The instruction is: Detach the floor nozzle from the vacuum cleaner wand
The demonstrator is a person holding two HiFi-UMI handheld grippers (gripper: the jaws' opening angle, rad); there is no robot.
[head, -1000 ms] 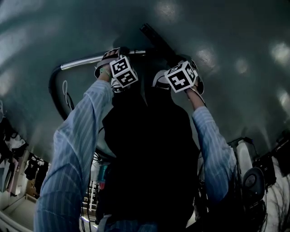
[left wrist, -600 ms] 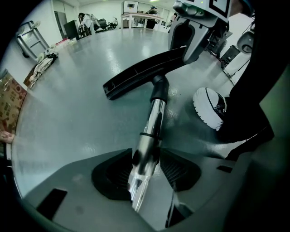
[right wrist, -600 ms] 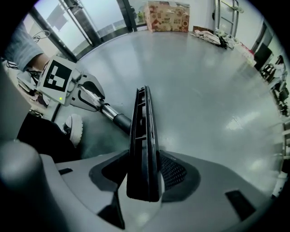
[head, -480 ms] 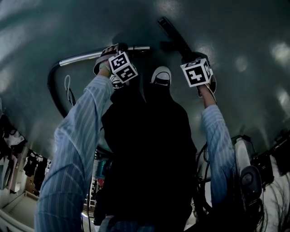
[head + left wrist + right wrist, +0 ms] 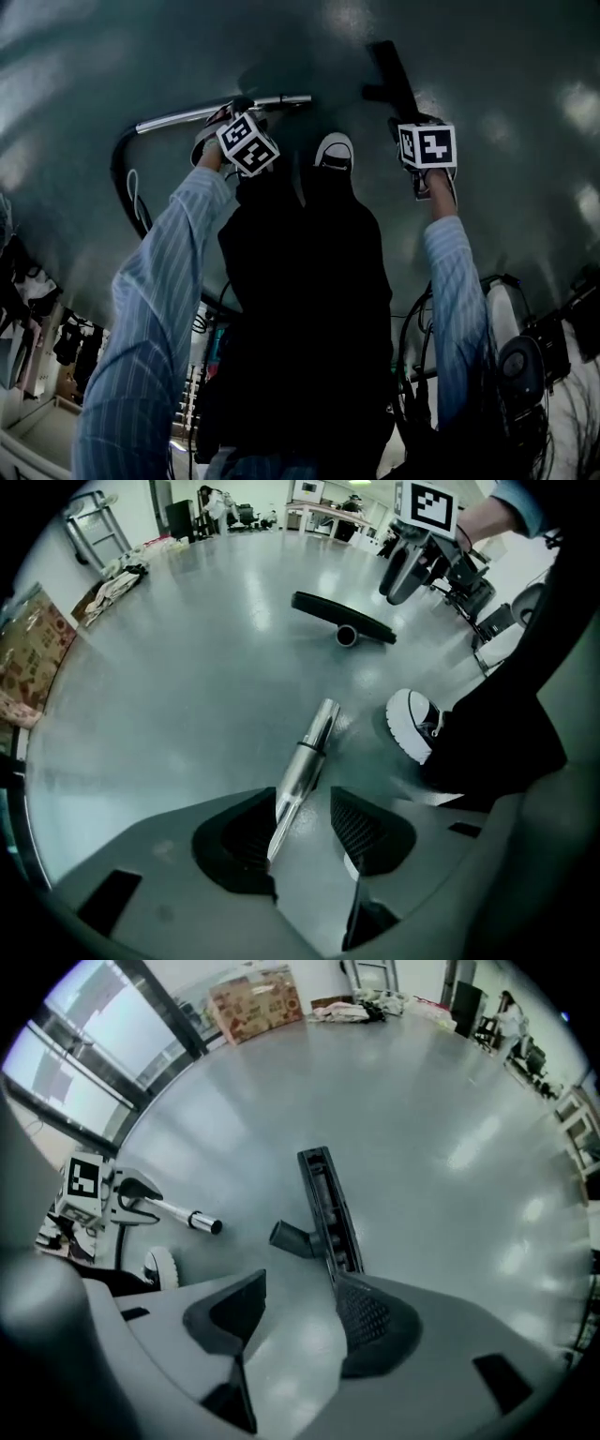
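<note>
The left tool (image 5: 302, 822) is clamped on the vacuum cleaner wand (image 5: 305, 761), whose bare metal end juts out toward 12 o'clock in the left gripper view, clear of the floor (image 5: 187, 649). The floor nozzle (image 5: 328, 1208) is off the wand and lies on the floor at about 1 o'clock in the head view. The right tool (image 5: 305, 1312) hangs above the near end of the nozzle, jaws wide apart and holding nothing. A white shoe (image 5: 412, 724) stands at 3 o'clock of the wand.
</note>
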